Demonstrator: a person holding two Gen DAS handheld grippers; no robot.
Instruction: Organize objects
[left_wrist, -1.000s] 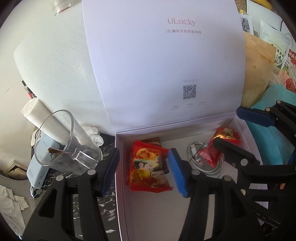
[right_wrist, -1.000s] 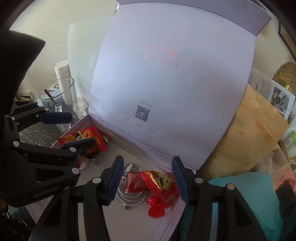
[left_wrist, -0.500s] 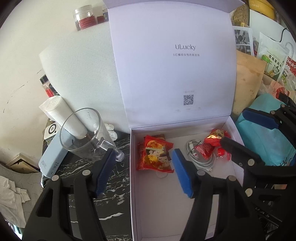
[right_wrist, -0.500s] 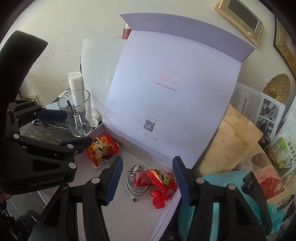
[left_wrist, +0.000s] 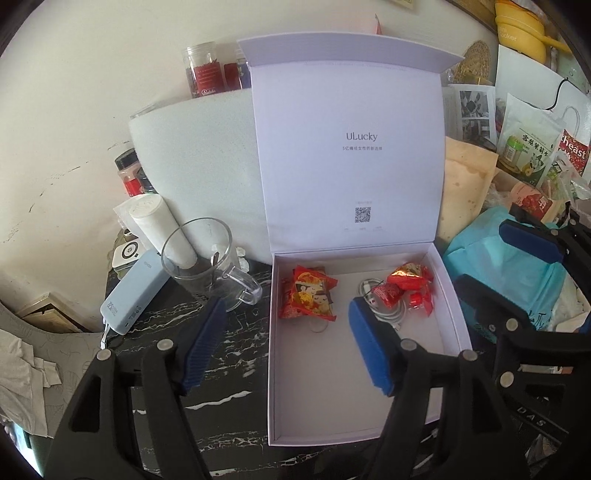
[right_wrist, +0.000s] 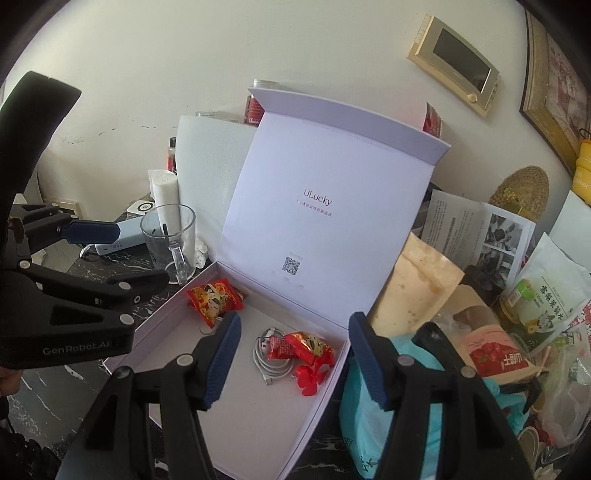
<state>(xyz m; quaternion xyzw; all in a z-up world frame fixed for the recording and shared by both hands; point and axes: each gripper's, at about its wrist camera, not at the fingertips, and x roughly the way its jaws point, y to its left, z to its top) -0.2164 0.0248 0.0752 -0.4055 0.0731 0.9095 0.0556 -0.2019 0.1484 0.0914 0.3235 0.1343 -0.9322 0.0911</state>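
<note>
Left wrist view, items listed left to right relative to the jaws.

1. Light blue power bank (left_wrist: 131, 295): lies on the dark marbled worktop (left_wrist: 236, 354), beyond and left of the left jaw pad.
2. White roll (left_wrist: 162, 230): leans behind the power bank, its lower end seen through the glass mug.
3. Glass mug (left_wrist: 207, 264): clear, on the worktop just ahead of the left pad, handle turned toward the box.
4. Left gripper (left_wrist: 286, 343): jaws opening, nothing between the blue pads; no contact with any item.
5. White box (left_wrist: 275, 369): open, lid (left_wrist: 351, 147) standing upright at the far side with "ULucky" and a QR code printed inside. Its left wall runs between the two pads.
6. Red snack packet (left_wrist: 310, 299): flat on the box floor, far left part, ahead of the jaws and between the two pads.
7. White cable (left_wrist: 388, 314): coiled on the box floor, just beyond the right pad.
8. Small red candies (left_wrist: 406, 284): lie on and beside the cable, beyond and right of the right pad.

Right wrist view.

9. Right gripper (right_wrist: 291, 350): jaws opening and empty, the cable and candies lying in the box below, between the pads.
10. Teal bag (right_wrist: 369, 424): outside the box, under the right pad.
</note>
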